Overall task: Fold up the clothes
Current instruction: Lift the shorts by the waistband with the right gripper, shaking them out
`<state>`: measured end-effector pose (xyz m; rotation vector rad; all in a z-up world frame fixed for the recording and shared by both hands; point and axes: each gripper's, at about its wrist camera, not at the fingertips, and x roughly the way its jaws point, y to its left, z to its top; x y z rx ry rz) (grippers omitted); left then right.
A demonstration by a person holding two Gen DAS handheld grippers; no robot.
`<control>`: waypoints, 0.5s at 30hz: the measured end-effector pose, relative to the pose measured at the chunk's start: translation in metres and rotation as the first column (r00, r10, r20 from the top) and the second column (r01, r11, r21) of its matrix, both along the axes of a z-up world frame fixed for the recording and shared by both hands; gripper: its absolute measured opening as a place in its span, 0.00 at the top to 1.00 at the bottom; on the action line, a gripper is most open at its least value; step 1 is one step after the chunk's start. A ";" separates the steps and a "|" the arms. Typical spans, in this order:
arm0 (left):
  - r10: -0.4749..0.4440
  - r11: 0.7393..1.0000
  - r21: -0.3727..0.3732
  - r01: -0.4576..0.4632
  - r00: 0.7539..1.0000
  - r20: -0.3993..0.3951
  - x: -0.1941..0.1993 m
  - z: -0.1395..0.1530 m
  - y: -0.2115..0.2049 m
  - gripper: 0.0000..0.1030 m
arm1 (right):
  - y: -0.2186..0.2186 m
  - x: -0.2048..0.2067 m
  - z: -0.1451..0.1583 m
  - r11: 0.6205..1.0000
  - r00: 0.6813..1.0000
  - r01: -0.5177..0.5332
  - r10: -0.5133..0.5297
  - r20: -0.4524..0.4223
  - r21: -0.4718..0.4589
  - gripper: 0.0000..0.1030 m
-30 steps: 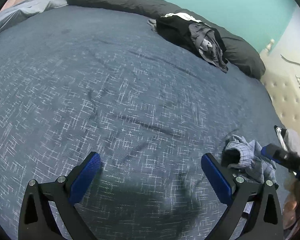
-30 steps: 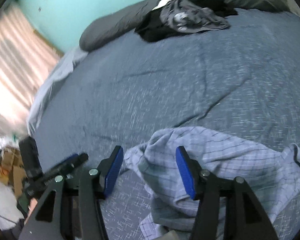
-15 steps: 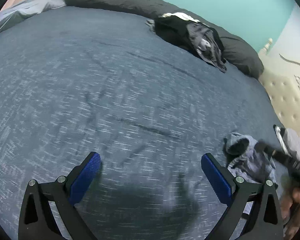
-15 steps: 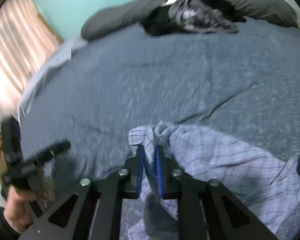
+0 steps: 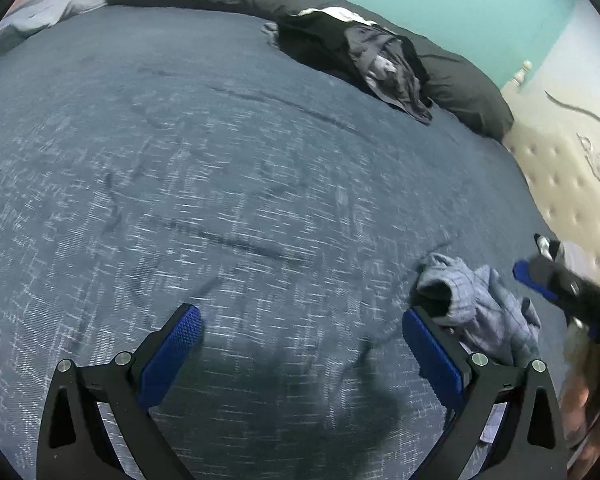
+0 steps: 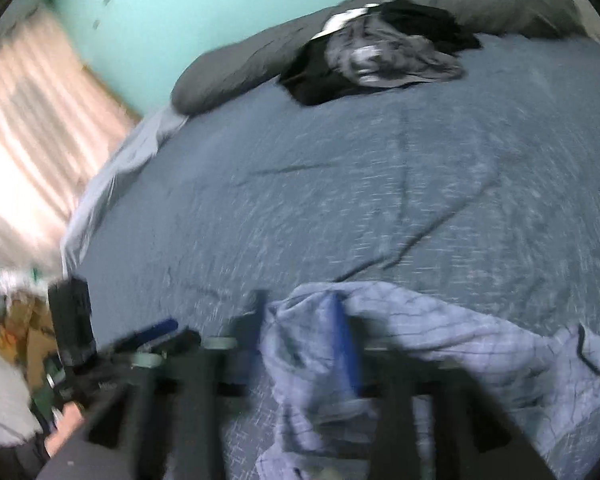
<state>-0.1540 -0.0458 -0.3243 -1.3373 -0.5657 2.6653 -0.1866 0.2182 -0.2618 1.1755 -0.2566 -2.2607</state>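
Our left gripper (image 5: 302, 344) hovers over the dark blue bedspread (image 5: 220, 168) with its jaws spread wide and nothing between them; at its four o'clock the light blue checked shirt (image 5: 482, 308) lies crumpled near the bed's edge; our right gripper (image 6: 300, 340), blurred, has its jaws opening with a fold of that shirt between them; a dark clothes pile (image 6: 380, 52) sits at twelve o'clock against the grey pillows (image 6: 240, 68).

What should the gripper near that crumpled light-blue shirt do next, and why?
Probably close again on the shirt's edge: the right gripper has its jaws opening, a fold of the light-blue checked shirt lies loose between them, and the left gripper hangs open over bare bedspread.
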 end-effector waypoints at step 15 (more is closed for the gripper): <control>-0.002 1.000 0.014 0.002 1.000 0.006 0.002 -0.003 -0.004 0.00 | -0.023 -0.001 -0.026 0.995 0.999 -0.037 0.039 -0.015 0.089 0.97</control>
